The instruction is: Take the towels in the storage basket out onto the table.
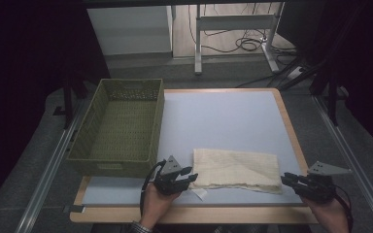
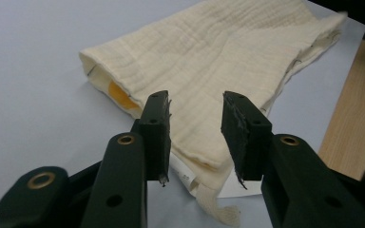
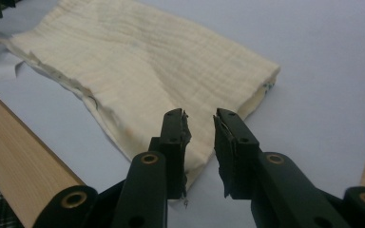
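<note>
A folded cream cloth [image 1: 235, 167] lies flat on the pale blue mat [image 1: 223, 116] near the front edge. My left gripper [image 1: 190, 174] sits at the cloth's left front corner, jaws open. In the left gripper view the cloth [image 2: 228, 47] runs away from the left gripper [image 2: 195, 102], its near corner lying below the gap between the jaws, untouched by the pads. My right gripper [image 1: 284, 178] is at the cloth's right front corner, also open. In the right gripper view that corner of the cloth [image 3: 123, 52] lies under the right gripper [image 3: 199, 116].
An olive woven basket [image 1: 158, 124] stands on the left of the table, close to my left hand. A white label [image 1: 200, 193] pokes out from under the cloth's front left corner. An orange patch [image 2: 116, 92] shows inside the fold. A wooden border [image 1: 291, 126] frames the mat.
</note>
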Tool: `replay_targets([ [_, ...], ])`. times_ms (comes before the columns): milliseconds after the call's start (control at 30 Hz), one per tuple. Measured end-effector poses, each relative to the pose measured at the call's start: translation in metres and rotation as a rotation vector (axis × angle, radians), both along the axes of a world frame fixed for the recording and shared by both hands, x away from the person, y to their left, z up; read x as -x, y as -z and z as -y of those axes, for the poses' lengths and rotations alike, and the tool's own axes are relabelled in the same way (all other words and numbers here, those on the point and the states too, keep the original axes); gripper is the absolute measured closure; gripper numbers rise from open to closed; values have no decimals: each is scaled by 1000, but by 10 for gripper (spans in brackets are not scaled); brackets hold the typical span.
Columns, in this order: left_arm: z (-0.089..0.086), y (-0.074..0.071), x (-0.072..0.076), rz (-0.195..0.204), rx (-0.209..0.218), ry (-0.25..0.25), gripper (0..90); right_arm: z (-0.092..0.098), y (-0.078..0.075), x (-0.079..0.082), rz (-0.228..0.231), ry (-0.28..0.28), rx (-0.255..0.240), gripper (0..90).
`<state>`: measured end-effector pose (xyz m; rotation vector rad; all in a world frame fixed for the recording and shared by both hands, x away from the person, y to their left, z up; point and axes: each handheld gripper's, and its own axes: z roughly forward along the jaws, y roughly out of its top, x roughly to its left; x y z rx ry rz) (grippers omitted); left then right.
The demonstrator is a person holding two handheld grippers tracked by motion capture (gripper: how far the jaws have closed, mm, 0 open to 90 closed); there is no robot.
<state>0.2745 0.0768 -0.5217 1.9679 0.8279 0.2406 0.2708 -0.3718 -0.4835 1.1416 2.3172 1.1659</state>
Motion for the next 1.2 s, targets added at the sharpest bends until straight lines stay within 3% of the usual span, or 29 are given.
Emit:
replay_targets([
  [133,8,6,-2,-14,-26,28,617,-5,-1,-3,-5,-16,2,720],
  [300,17,14,-2,-36,-72,78,624,-12,11,-6,-43,-39,6,709],
  [433,20,20,-4,-61,-105,104,685,-16,21,-5,-67,-48,6,694],
  [600,22,19,-3,-52,-123,103,854,-19,30,-3,-81,-56,24,691],
  [767,16,9,3,-38,-98,106,875,-17,31,-1,-76,-49,23,683],
  [867,15,8,7,-58,-108,119,872,-14,28,-2,-62,-40,24,660],
  [933,14,12,9,-85,-122,132,843,-12,25,-3,-51,-27,23,642],
  [1033,12,11,8,-45,-107,97,642,-9,21,-6,-29,-9,30,614],
  [1133,11,4,0,-13,-83,49,531,-7,19,-14,-16,10,32,588],
  [1200,12,1,-7,-2,-88,29,509,-6,18,-21,-10,25,27,586],
])
